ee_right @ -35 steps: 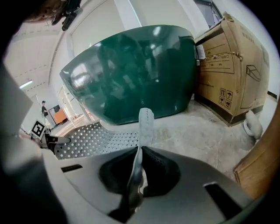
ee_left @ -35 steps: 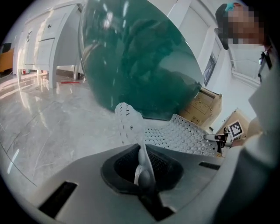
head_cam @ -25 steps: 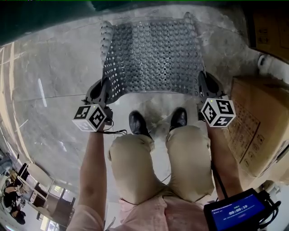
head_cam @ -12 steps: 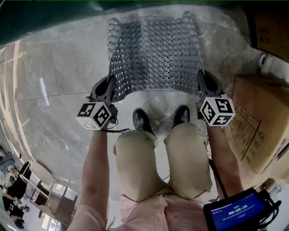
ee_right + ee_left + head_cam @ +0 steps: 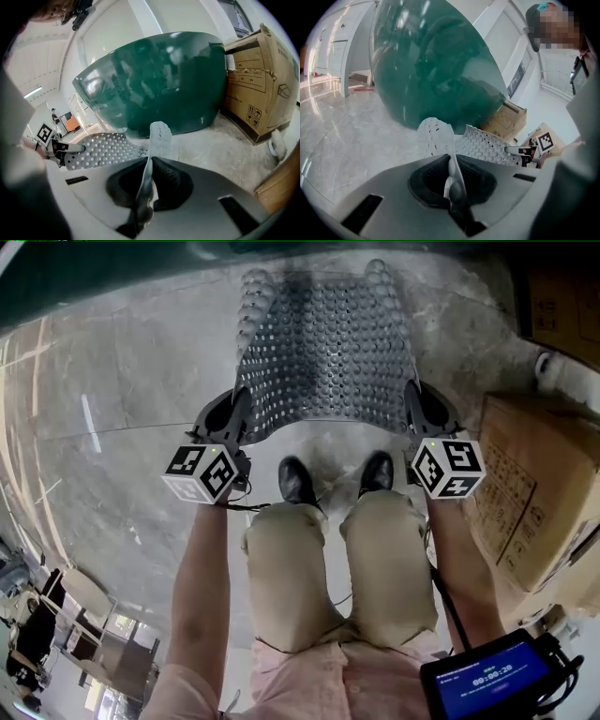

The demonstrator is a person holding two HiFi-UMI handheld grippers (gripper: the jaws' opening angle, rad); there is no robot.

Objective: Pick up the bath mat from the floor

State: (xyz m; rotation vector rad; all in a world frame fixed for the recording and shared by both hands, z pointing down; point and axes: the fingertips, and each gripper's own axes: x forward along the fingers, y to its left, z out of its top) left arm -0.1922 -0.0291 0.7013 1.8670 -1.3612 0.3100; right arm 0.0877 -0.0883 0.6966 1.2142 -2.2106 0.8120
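A grey bath mat (image 5: pixel 323 348) with rows of holes and studs hangs between my two grippers, its near edge lifted and its far end curling near the floor. My left gripper (image 5: pixel 232 418) is shut on the mat's near left corner; the mat's edge (image 5: pixel 443 145) runs up between its jaws. My right gripper (image 5: pixel 416 409) is shut on the near right corner, with the mat's edge (image 5: pixel 157 140) pinched between its jaws. The mat (image 5: pixel 96 150) sags across toward the other gripper.
A dark green tub (image 5: pixel 436 65) stands just beyond the mat, also the tub (image 5: pixel 154 79). Cardboard boxes (image 5: pixel 534 502) stand at the right, box (image 5: pixel 258 70). The person's shoes (image 5: pixel 298 482) stand on the marble floor (image 5: pixel 122 409) below the mat's near edge.
Both grippers have risen with the mat's near corners. The mat's near edge has come up off the floor and its far end curls more.
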